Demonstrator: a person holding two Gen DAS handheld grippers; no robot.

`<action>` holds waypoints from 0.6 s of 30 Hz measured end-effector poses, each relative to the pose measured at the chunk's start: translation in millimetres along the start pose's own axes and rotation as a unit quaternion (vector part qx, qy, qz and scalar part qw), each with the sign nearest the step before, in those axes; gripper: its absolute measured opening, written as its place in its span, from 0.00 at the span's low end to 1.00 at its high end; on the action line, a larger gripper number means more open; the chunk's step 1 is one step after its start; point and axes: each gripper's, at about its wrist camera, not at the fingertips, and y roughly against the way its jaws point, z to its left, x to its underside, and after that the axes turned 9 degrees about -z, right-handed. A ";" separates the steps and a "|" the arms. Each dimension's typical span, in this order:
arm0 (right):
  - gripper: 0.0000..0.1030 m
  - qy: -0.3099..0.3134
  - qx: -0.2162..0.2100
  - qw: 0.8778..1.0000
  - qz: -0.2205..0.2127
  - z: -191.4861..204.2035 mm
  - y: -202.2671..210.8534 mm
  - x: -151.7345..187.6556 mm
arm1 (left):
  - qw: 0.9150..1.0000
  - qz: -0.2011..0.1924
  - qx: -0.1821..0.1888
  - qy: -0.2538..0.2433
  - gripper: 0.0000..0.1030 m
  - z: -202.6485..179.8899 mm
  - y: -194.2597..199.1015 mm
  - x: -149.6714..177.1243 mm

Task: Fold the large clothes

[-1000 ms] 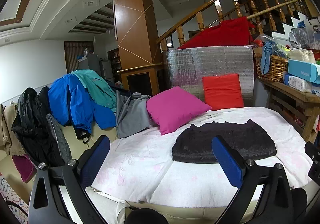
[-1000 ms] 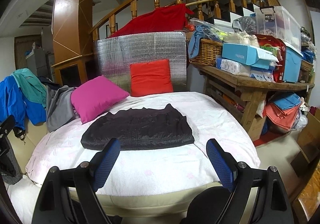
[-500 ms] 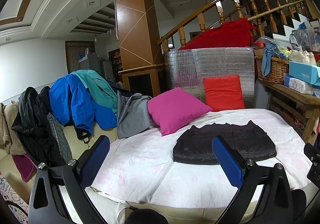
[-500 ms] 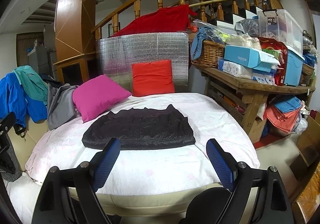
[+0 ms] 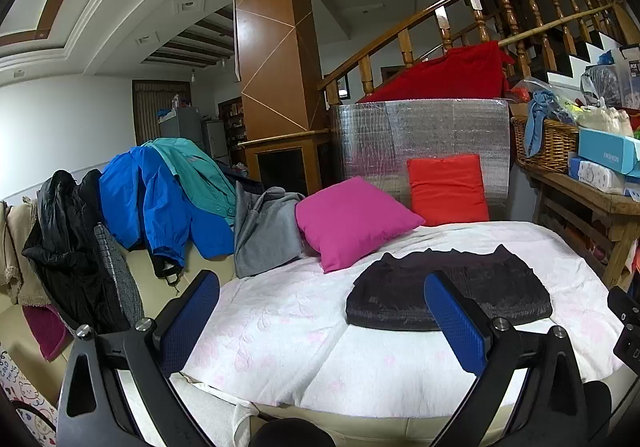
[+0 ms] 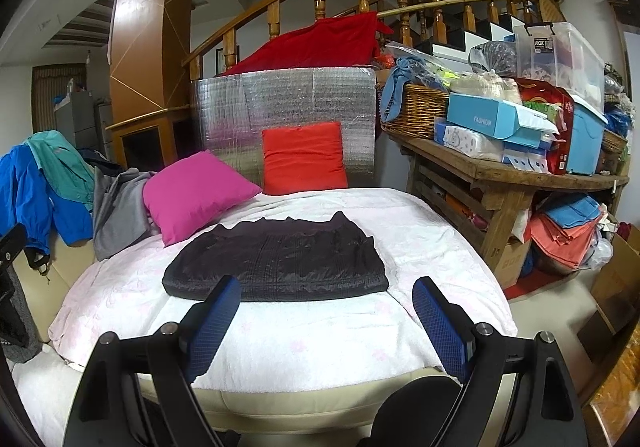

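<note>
A black quilted garment (image 6: 280, 261) (image 5: 404, 291) lies folded into a flat rectangle on the white, pink-flowered cover (image 6: 304, 343) (image 5: 280, 327) of a round bed. My right gripper (image 6: 326, 289) hovers open just short of the garment's near edge, nothing between its blue pads. My left gripper (image 5: 320, 283) is held open over the bed's left half, empty, with its right pad in front of the garment. A sliver of each gripper shows at the edge of the other's view.
A magenta cushion (image 6: 196, 189) and a red cushion (image 6: 302, 157) sit behind the garment, against a silver foil panel (image 6: 284, 107). Blue, teal, grey and black jackets (image 5: 160, 203) hang over the sofa back at left. A cluttered wooden bench (image 6: 508, 171) stands at right.
</note>
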 end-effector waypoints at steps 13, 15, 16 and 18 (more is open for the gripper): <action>0.87 0.007 0.003 1.000 0.000 9.0 1.2 2.6 | 1.000 0.002 -0.002 0.004 0.99 -0.8 0.2 1.4; 0.87 0.007 0.003 1.000 0.000 10.6 1.3 2.6 | 1.000 0.003 -0.003 0.004 0.99 -0.7 -0.4 2.8; 0.87 0.008 0.003 1.000 -0.001 10.7 1.0 2.4 | 1.000 0.004 -0.003 0.004 0.99 -0.7 -1.2 3.3; 0.87 0.011 0.004 1.000 -0.001 12.8 0.0 1.8 | 1.000 0.006 -0.003 0.005 0.99 -0.2 -2.7 4.6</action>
